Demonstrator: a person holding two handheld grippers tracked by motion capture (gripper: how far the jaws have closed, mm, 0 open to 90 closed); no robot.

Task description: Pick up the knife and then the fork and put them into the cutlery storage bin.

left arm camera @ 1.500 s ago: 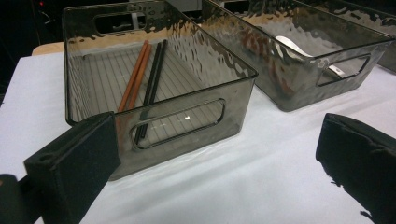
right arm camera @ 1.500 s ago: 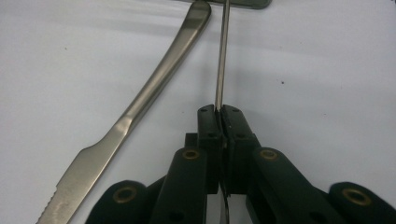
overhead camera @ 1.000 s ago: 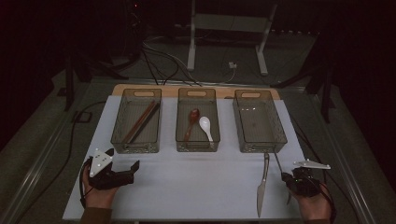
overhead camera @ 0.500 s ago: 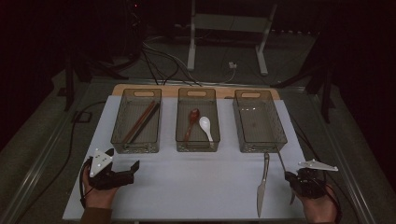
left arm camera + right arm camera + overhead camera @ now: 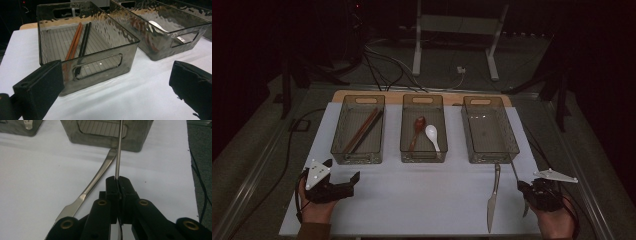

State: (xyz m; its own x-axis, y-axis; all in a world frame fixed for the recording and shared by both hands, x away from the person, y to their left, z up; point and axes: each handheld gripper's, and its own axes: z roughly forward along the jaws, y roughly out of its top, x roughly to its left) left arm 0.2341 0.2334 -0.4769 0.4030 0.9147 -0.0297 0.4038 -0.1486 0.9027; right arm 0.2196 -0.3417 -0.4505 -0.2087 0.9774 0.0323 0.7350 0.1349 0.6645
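Steel knife [image 5: 95,183] lies on the bench; right tool [image 5: 117,180], clenched on a thin metal utensil handle [image 5: 118,150], aims it at the empty bin [image 5: 488,131]; left tool [image 5: 343,182] gapes idle.

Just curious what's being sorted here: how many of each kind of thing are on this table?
Clear bins: 3
Chopsticks: 4
Spoons: 2
Knife: 1
Thin metal utensil, clamped in the right gripper: 1
Total: 11
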